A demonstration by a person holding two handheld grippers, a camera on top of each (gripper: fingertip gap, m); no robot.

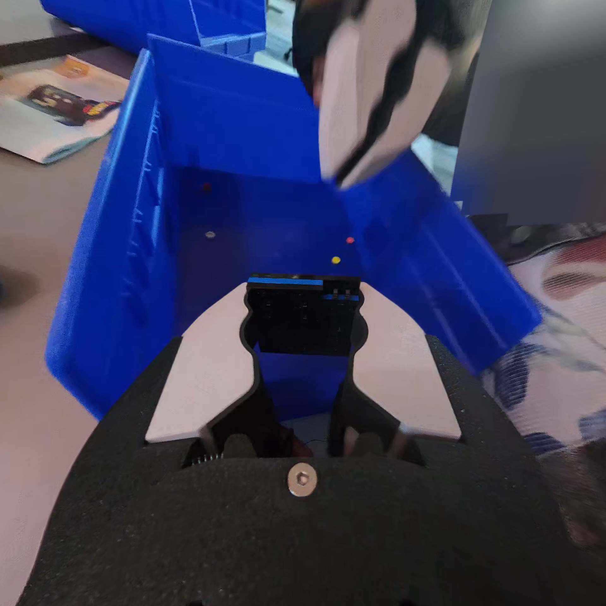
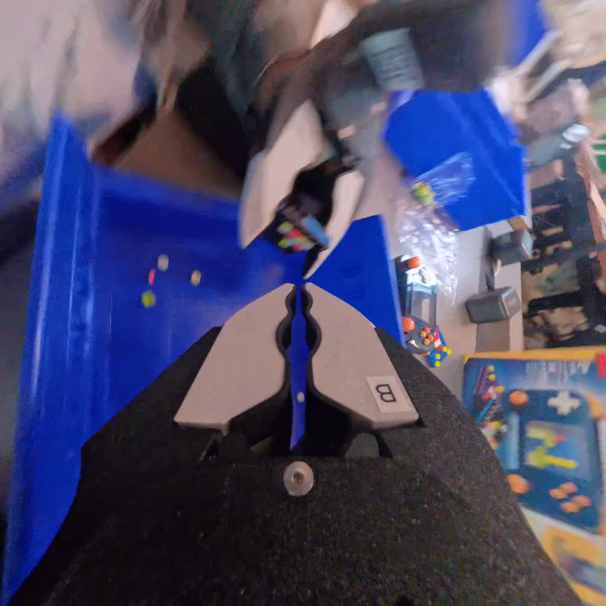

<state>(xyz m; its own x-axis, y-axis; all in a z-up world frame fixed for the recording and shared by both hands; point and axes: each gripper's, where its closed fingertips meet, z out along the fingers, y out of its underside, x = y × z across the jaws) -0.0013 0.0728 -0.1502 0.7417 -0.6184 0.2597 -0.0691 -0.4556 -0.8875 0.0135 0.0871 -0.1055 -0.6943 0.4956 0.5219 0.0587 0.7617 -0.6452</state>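
Left gripper (image 1: 303, 295): closed on a flat black brick-built block with blue stripes along its top edge (image 1: 303, 318). Gripped by the block's two side edges, with the broad face toward the wrist camera and the long axis running across the jaws. From the right wrist view, showed yellow and red studs on the block's (image 2: 293, 236) far face, between the left gripper's (image 2: 278, 255) pale fingers.

Hung over a deep blue plastic bin (image 1: 108, 295), open mouth straight ahead and below. Loose on the bin floor ahead of the block: a yellow stud (image 1: 335, 260), a red stud (image 1: 350, 240) and a grey stud (image 1: 210, 234).

Right gripper (image 2: 298, 287): drawn nearly together, only a thin slit left, nothing seen pinched in it. Pointed down at the same bin (image 2: 82, 262), tip to tip with the left gripper and just short of the block. In the left wrist view, sat ahead and to the right (image 1: 337, 180), at the bin's right wall; could not tell whether touching the rim.

To the right of the right gripper, outside the bin on the pale counter (image 2: 498, 331): a small brick-built model with orange knobs (image 2: 421, 314), a crumpled clear plastic bag (image 2: 426, 236) and a printed blue-and-yellow box (image 2: 531, 442). Farther ahead, a second blue bin (image 2: 459, 147).
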